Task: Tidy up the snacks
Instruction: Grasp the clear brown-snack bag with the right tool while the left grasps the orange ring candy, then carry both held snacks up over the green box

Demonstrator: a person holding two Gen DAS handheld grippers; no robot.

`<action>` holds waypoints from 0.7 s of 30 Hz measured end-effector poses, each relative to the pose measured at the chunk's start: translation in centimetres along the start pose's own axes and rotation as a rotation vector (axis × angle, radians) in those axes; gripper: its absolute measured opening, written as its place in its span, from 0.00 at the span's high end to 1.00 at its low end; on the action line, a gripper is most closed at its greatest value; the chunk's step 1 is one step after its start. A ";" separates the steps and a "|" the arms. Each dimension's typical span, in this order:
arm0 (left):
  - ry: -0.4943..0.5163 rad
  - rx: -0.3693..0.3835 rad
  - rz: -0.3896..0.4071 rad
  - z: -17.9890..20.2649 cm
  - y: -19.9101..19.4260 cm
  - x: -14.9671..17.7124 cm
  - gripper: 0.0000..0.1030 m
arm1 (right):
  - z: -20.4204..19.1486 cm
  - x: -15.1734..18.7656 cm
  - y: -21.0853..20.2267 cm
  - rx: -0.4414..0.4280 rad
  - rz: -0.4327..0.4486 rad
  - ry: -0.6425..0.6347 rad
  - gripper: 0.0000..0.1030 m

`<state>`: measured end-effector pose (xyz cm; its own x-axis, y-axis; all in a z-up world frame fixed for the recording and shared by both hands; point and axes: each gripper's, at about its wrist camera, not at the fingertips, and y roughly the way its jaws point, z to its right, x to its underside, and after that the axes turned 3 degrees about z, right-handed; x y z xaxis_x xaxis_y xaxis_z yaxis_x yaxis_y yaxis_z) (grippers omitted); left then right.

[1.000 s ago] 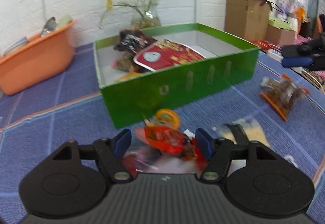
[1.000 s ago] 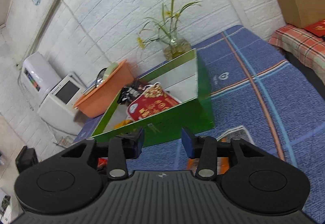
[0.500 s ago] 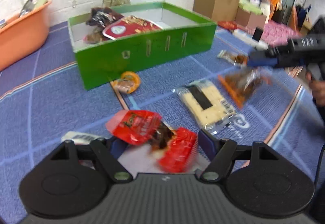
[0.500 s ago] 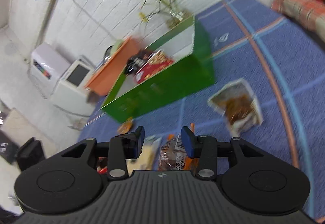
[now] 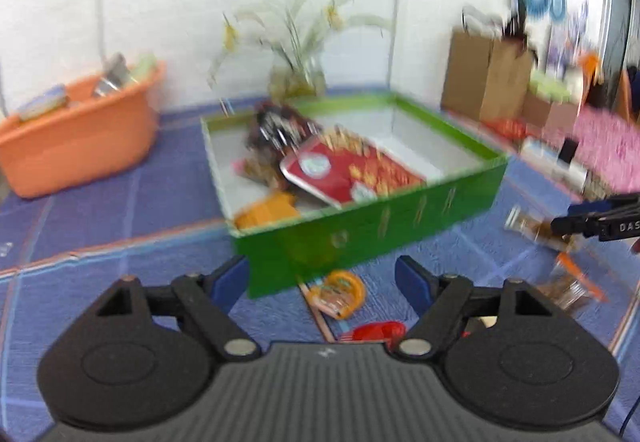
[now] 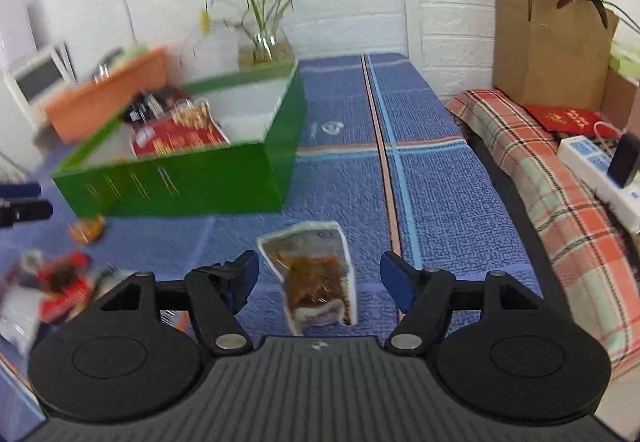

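Note:
A green box (image 5: 372, 238) (image 6: 180, 189) on the blue cloth holds a red snack bag (image 5: 344, 173), a dark packet and an orange packet. My left gripper (image 5: 322, 282) is open and empty in front of the box, above a small orange packet (image 5: 340, 292) and a red packet (image 5: 376, 332). My right gripper (image 6: 316, 280) is open and empty over a clear pouch of brown snack (image 6: 314, 276) lying on the cloth. The right gripper also shows in the left wrist view (image 5: 600, 226), near more clear packets (image 5: 568, 282).
An orange tub (image 5: 80, 133) stands left of the box, a vase of flowers (image 5: 296, 81) behind it. Paper bags (image 6: 548, 41) and a plaid cloth (image 6: 560, 193) with a power strip lie right. Red packets (image 6: 60, 282) lie at the left.
My left gripper has let go of the red packet and opened, rising to face the box. My right gripper has opened wider and swung over the clear brown pouch.

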<state>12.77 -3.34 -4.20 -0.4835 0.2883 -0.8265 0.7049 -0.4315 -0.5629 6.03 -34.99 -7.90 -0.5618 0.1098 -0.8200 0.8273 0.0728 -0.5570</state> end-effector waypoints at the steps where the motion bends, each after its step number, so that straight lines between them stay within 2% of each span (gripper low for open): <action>1: 0.012 -0.006 -0.033 0.2 1.0 0.0 0.24 | -0.1 0.2 0.3 0.007 -0.012 -0.018 0.00; 3: 0.036 -0.026 -0.071 0.8 2.6 0.3 0.24 | 0.3 0.8 0.4 -0.014 -0.025 -0.032 0.00; 6: 0.053 -0.012 -0.104 1.1 3.7 0.7 0.24 | 0.6 1.4 0.5 -0.056 -0.024 -0.039 0.00; 7: 0.054 -0.006 -0.106 1.1 3.9 0.9 0.24 | 0.4 1.4 0.4 -0.053 -0.018 -0.053 0.04; 8: 0.056 -0.005 -0.108 1.1 4.1 1.0 0.25 | 0.3 1.5 0.4 -0.044 -0.013 -0.063 0.13; 9: 0.055 -0.008 -0.105 1.1 4.2 1.1 0.34 | 0.3 1.5 0.4 -0.036 -0.011 -0.067 0.23; 10: 0.055 0.001 -0.117 1.1 4.5 1.1 0.41 | 0.3 1.5 0.3 -0.026 -0.010 -0.071 0.24; 12: 0.018 0.016 -0.122 0.7 4.8 0.9 0.44 | 0.1 1.4 0.2 -0.024 -0.010 -0.079 0.24; 13: 0.014 0.018 -0.125 0.6 4.7 0.9 0.53 | 0.0 1.4 0.3 -0.022 -0.010 -0.085 0.24; 14: 0.011 0.011 -0.126 0.6 4.7 0.8 0.54 | -0.1 1.5 0.3 -0.019 -0.009 -0.090 0.24; 16: -0.001 -0.013 -0.125 0.6 4.5 0.9 0.64 | -0.2 1.6 0.3 -0.014 -0.003 -0.098 0.25; 21: -0.021 -0.050 -0.116 0.8 3.5 1.6 0.64 | -0.4 1.9 0.2 -0.005 0.007 -0.129 0.29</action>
<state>14.01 -5.05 -7.48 -0.5740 0.3158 -0.7555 0.6681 -0.3529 -0.6551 5.15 -34.38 -9.47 -0.5513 -0.0181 -0.8341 0.8310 0.0772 -0.5509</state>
